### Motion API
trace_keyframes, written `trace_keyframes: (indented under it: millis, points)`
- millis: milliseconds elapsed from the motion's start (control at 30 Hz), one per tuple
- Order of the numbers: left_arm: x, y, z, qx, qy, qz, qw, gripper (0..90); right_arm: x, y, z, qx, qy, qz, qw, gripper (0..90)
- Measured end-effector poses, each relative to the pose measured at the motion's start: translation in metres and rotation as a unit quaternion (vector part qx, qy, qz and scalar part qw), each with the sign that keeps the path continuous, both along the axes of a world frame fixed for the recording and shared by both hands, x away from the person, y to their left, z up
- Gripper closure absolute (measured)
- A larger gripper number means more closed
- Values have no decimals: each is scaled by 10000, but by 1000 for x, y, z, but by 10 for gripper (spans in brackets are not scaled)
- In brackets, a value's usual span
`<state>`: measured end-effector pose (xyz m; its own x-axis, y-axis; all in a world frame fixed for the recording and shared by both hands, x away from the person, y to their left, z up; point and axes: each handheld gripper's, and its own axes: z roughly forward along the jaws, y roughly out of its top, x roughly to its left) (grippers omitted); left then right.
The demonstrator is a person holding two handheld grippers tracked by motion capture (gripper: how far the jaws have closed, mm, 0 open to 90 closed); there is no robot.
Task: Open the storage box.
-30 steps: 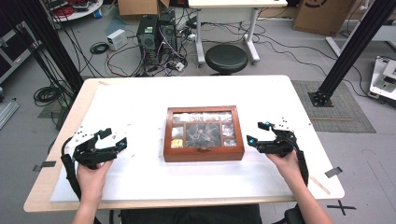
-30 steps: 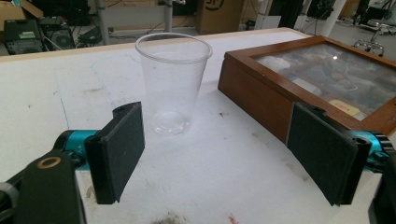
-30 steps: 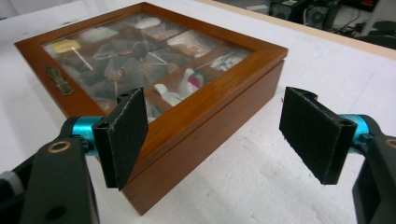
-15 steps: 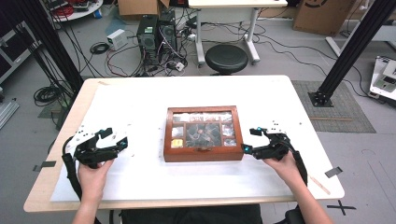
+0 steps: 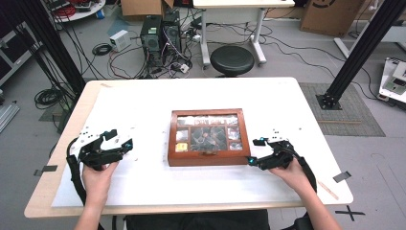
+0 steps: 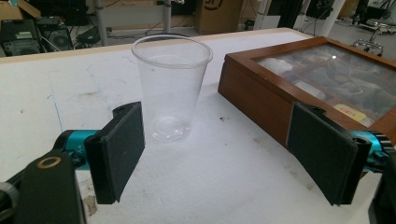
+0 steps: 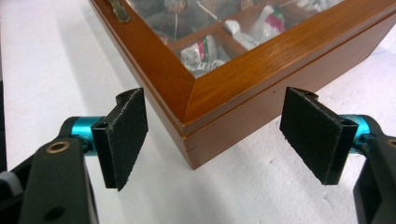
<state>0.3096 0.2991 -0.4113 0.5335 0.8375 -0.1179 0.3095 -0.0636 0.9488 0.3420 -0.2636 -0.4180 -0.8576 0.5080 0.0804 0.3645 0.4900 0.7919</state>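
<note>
Boxes: one glass-lidded wooden box at worktop centre.
Cups: one clear plastic cup, upright, nine o'clock of box.
Grippers: two; left gripper and right gripper both wide open, empty.

The right gripper gapes wide, its jaws flanking a corner of the wooden box; the box rests on the white bench.

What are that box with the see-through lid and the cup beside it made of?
The box looks like reddish-brown wood with a smooth, slightly glossy finish; grain shows along its frame. Its lid pane is clear, glass or acrylic, I cannot tell which. The cup seems thin clear plastic, since the table shows through it.
</note>
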Motion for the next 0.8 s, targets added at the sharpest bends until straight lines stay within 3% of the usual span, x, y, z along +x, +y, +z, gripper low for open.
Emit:
trace_keyframes:
  millis: [333, 433, 800]
  points:
    - [-1, 0, 0, 19, -1, 17, 10000, 197, 2, 7, -5, -283, 125, 196, 9993, 349]
    - [-2, 0, 0, 38, 3, 17, 10000, 196, 2, 6, -5, -346, 85, 145, 9993, 399]
    - [-1, 0, -1, 24, 41, 14, 10000, 197, -1, 9, -1, -485, -103, 128, 9987, 424]
